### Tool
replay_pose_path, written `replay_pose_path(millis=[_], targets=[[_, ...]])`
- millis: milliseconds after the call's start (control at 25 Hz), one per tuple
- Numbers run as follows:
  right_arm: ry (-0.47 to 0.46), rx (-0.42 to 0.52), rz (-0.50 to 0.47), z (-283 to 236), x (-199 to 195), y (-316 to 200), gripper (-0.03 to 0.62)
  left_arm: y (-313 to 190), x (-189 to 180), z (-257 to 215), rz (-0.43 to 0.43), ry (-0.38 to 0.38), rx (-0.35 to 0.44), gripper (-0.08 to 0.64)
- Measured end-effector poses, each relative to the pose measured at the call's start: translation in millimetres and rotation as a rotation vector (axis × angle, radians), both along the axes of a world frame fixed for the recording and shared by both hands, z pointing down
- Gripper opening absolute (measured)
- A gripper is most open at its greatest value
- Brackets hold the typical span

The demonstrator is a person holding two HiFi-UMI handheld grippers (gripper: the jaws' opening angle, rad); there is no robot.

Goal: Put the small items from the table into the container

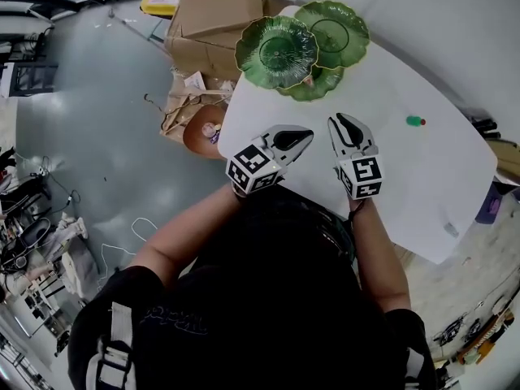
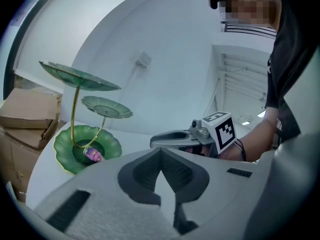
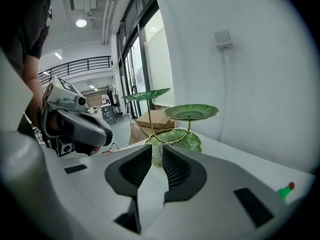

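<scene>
Just beside the white table [image 1: 406,169] stand cardboard boxes [image 1: 219,6].

Open tabletop [image 1: 406,169] ahead; tiered leaf stand [image 1: 301,47] blocks far-left corner.

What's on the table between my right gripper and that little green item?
Nothing: bare white table between right gripper and green item, seen in the head view.

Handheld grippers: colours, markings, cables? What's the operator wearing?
Both match: left gripper and right gripper have light grey-white shells with black insets on top; each claw carries dark ribbed pads. A cube of black-and-white square markers sits at each rear end. No cables visible. The operator wears a black short-sleeved top.
</scene>
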State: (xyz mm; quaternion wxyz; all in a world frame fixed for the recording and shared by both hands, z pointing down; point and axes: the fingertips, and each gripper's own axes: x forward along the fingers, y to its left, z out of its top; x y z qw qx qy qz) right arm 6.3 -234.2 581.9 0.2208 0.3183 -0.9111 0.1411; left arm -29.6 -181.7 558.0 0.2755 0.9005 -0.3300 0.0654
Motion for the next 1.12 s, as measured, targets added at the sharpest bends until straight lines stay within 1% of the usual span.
replay_pose_path(millis=[240, 400, 520, 720, 920, 1040, 1120], targets=[[-0.026, 0.059, 0.021, -27.0, 29.5, 37.8, 0.034, 14.9, 19.1, -28.8, -0.008, 0.016, 0.098, 0.005], [-0.063, 0.086, 0.012, -50.3, 46.1, 62.8, 0.021, 28.2, 31.5, -47.1, -0.008, 0.017, 0.151, 0.003], [-0.079, 0.101, 0.008, -64.8, 59.5, 80.0, 0.018, 39.2, 39.2, -56.7, -0.027, 0.024, 0.167, 0.005], [-0.121, 0.128, 0.007, -89.6, 69.4, 110.8, 0.017, 60.6, 44.8, -83.0, -0.067, 0.055, 0.203, 0.004], [-0.133, 0.148, 0.012, -102.4, 77.5, 124.8, 0.017, 66.5, 53.3, -90.8, -0.059, 0.031, 0.224, 0.005], [-0.136, 0.160, 0.024, -105.2, 84.5, 122.8, 0.017, 66.4, 58.4, -90.4, -0.065, -0.009, 0.241, 0.003], [-0.142, 0.161, 0.033, -105.5, 86.3, 122.5, 0.017, 70.8, 61.5, -91.0, -0.048, -0.004, 0.243, 0.003]])
